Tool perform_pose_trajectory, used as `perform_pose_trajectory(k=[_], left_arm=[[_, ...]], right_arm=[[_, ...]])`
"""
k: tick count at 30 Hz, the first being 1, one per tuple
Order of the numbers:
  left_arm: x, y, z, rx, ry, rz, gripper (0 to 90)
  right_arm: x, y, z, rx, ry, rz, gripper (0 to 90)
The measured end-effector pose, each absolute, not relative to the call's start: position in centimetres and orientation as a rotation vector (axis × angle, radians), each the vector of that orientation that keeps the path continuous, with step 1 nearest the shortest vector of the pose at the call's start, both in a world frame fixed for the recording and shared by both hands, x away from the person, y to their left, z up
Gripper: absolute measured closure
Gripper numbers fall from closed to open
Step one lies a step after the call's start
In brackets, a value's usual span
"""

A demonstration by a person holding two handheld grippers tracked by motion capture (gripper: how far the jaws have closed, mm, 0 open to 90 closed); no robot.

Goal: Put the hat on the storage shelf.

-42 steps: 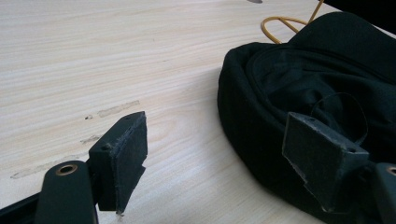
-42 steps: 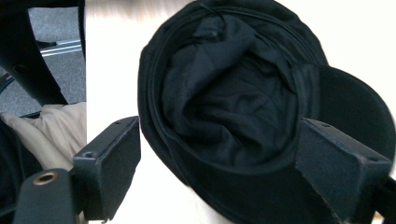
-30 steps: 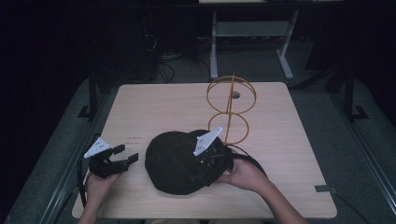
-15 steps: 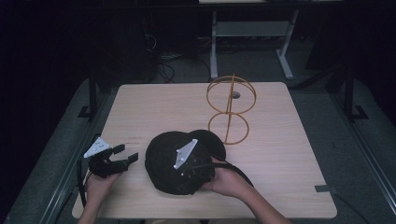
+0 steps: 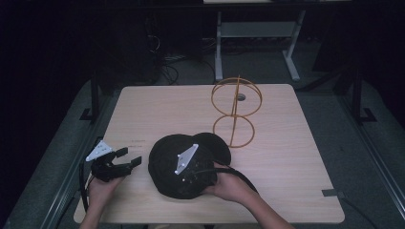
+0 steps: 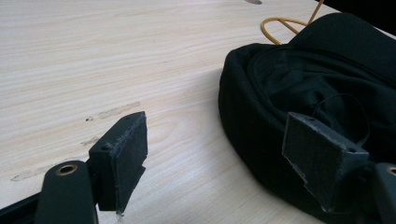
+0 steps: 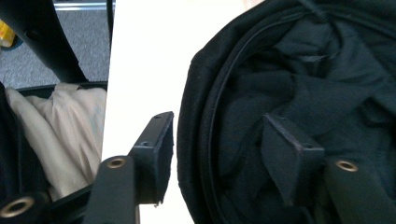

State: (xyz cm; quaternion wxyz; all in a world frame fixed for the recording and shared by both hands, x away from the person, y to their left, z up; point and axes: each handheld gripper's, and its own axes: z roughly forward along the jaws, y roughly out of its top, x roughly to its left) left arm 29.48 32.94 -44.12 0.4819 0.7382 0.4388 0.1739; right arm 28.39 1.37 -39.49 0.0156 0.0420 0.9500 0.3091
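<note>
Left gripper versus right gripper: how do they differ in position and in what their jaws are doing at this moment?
The left gripper sits near the table's left edge, clear of the black cap; the right gripper is over the cap. The left gripper's jaws have bare wood between them and hold nothing, with the cap just behind one jaw; the right gripper's jaws straddle the cap's rim, one outside, one inside. Both are open, each held in a hand.

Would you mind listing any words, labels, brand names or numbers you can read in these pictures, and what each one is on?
There are none to read.
The black cap shows no logo or label.
The wooden table carries only faint smudges near the left gripper, not writing.
The gold wire stand and right gripper are unmarked.
</note>
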Motion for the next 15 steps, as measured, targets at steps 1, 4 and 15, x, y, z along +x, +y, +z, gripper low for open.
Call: perform_pose_trajectory(k=[1, 4, 15], left_arm=[[29.5, 32.9, -44.1, 1.799, 1.069, 0.424, 22.1], [29.5, 32.9, -44.1, 1.798, 1.068, 0.423, 22.1], [29.5, 32.8, -44.2, 1.792, 1.063, 0.419, 22.1]], right_arm=[[28.4, 1.6, -39.8, 0.129, 2.967, 0.951, 48.0], [28.6, 2.1, -40.5, 0.127, 2.995, 0.928, 51.8], [28.4, 3.8, -42.1, 0.083, 2.986, 0.805, 63.5]])
